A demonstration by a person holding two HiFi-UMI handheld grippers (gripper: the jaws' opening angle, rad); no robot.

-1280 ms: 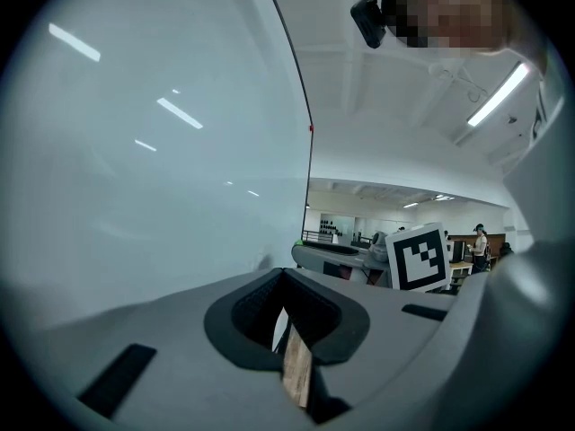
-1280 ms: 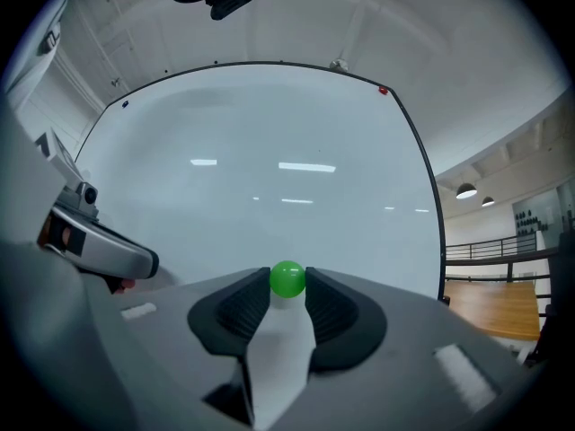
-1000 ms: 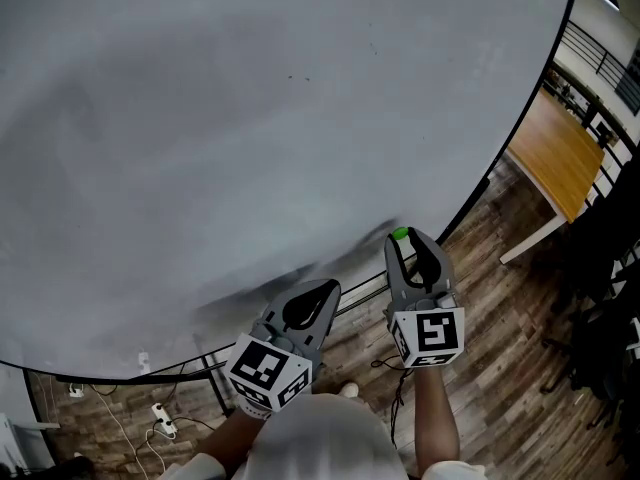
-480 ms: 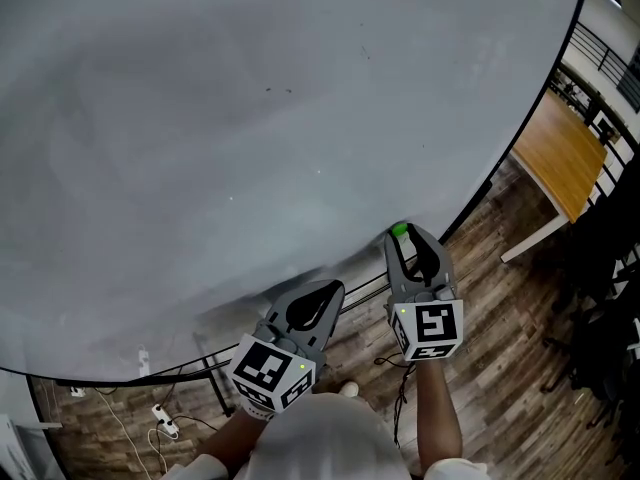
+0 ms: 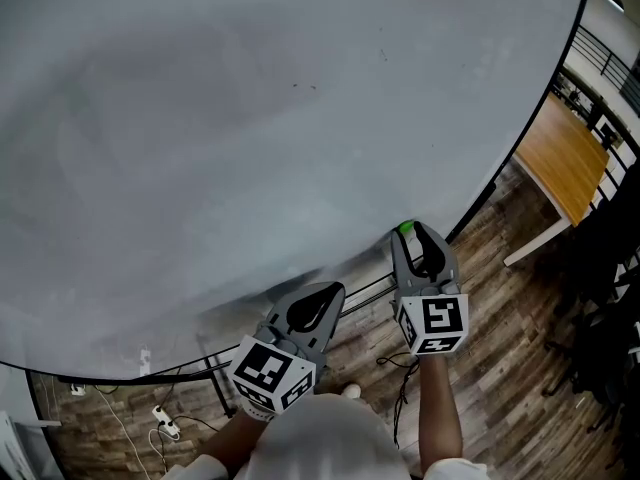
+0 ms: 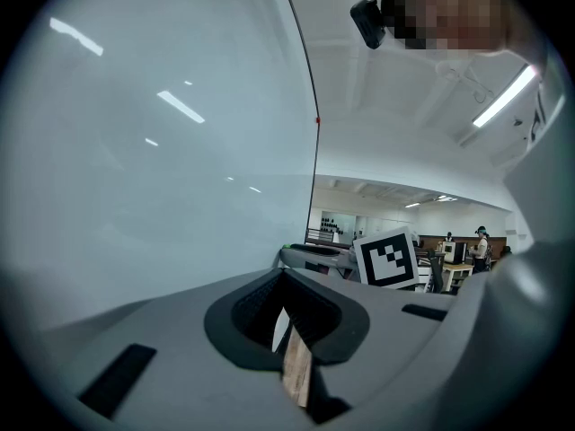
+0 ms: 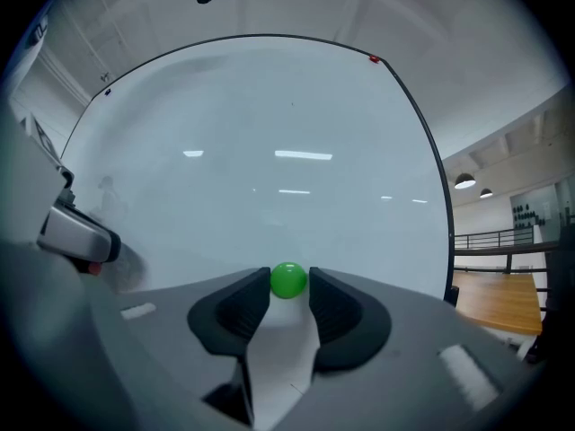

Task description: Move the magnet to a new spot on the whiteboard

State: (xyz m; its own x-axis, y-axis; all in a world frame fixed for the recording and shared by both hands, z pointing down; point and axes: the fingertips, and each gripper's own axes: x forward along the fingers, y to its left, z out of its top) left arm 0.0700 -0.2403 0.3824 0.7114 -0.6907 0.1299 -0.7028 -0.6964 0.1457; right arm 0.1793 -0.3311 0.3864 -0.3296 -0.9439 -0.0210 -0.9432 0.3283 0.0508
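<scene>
Pinching one magnet [image 7: 288,279], right hand-held gripper [image 5: 407,233] — whiteboard [image 5: 250,118]

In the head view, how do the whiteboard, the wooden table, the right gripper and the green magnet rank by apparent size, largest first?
1. whiteboard
2. wooden table and right gripper: about alike; the gripper is nearer, so unranked
3. green magnet

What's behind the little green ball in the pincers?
The whiteboard stands behind the green magnet, which the right gripper pinches. The magnet covers the spot right behind itself, so whether it touches the board cannot be seen.
</scene>
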